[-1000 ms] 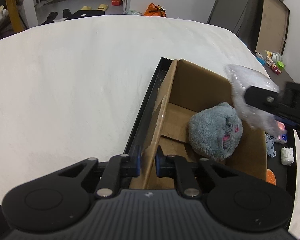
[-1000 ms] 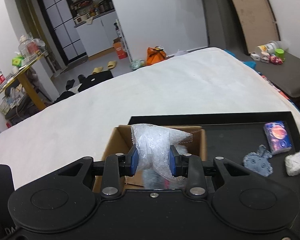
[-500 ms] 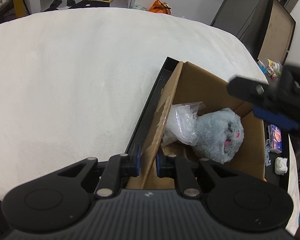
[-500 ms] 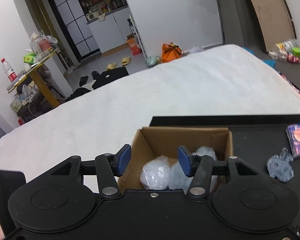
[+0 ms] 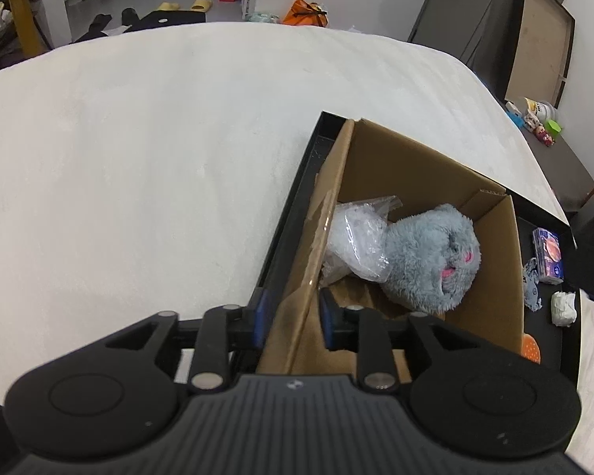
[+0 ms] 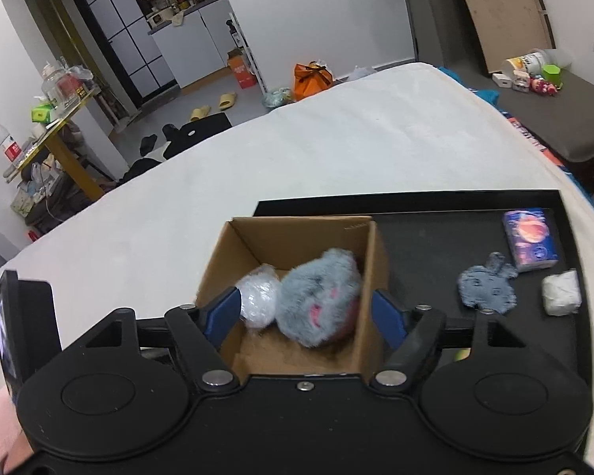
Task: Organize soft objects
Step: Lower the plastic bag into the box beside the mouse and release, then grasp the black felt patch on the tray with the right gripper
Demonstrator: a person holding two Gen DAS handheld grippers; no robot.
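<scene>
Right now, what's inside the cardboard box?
Inside the cardboard box: a grey plush toy and a clear plastic bag bundle, side by side and touching. The floor beneath them is covered.

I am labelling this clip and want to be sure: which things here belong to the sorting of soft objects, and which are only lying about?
Part of the job:
cardboard box
grey plush toy, in the box
clear plastic bag, in the box
flat grey plush, on the black tray
white wad
tissue pack

Just lying about:
orange bag
yellow slippers
water bottle
</scene>
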